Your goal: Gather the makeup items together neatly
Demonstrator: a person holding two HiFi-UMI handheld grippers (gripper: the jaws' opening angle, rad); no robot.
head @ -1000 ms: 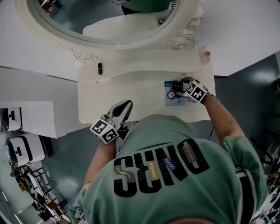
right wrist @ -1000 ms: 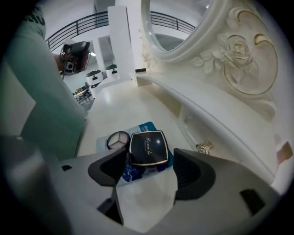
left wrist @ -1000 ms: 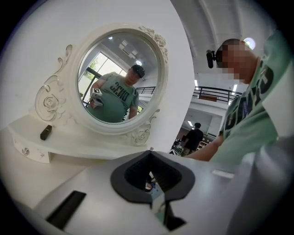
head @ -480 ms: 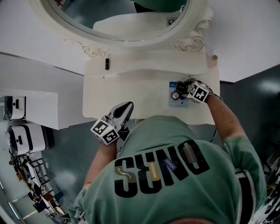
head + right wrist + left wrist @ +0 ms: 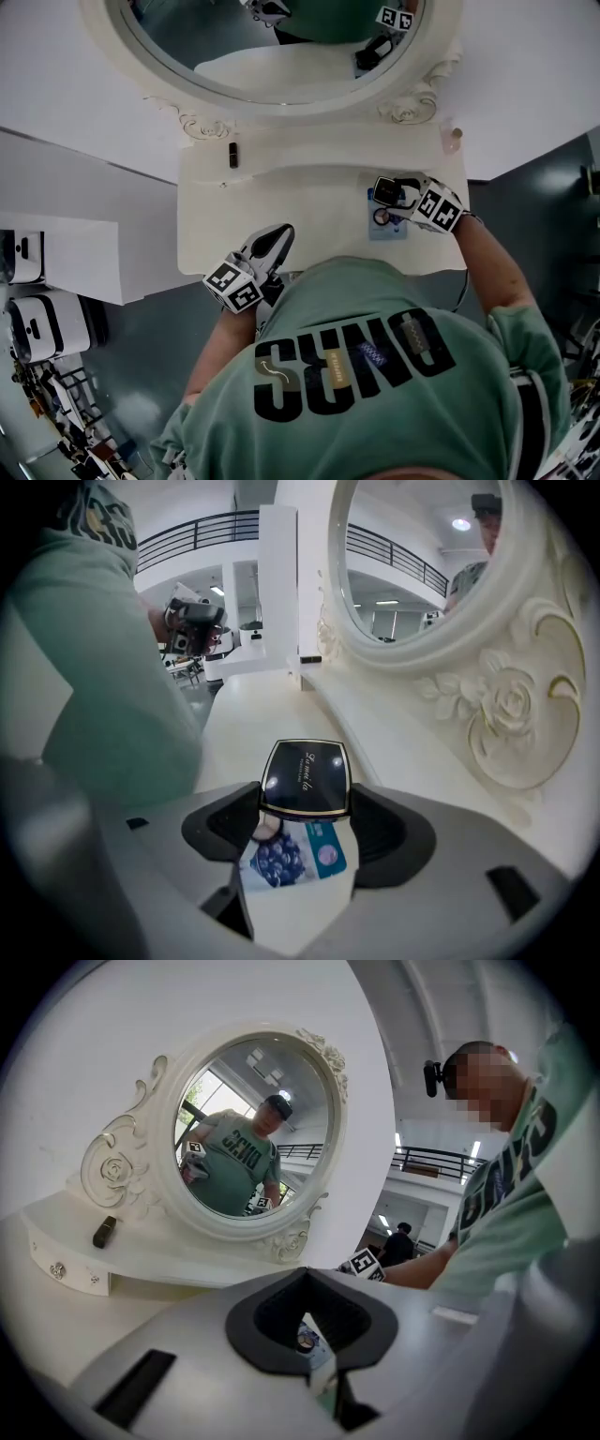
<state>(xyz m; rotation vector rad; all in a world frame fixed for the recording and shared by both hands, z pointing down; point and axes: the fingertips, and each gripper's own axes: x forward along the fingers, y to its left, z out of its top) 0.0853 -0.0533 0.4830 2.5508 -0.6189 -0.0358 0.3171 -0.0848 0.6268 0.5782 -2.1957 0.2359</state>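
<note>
**A:** Nearest first: what is the left gripper (image 5: 278, 234) doing?

**B:** It hangs over the table's (image 5: 281, 202) front edge, the spot farthest from the mirror (image 5: 272, 66). Its tips are pressed together with nothing in them.

**A:** And the right gripper (image 5: 305, 819)?

**B:** It is closer to the mirror, out in front of the right scroll. Its jaws stand wide and pinch a black compact (image 5: 305, 778) by two opposite edges, lid up.

**A:** What's beneath it?

**B:** A blue sachet (image 5: 387, 225) lies flat on the table and reaches out from under the compact on the side away from the mirror. A small round thing (image 5: 381, 217) sits at the sachet's edge. It may be a little pot, but it is too small to be sure.

**A:** Anything further back?

**B:** A black lipstick (image 5: 233, 155) lies on the raised shelf just under the mirror's left scroll, well apart from the compact and sachet. A pink bottle (image 5: 454, 139) stands just past the right scroll, at the shelf's end.

**A:** And the mirror itself?

**B:** It is oval in a white carved frame, and it reflects the person's green shirt.
</note>
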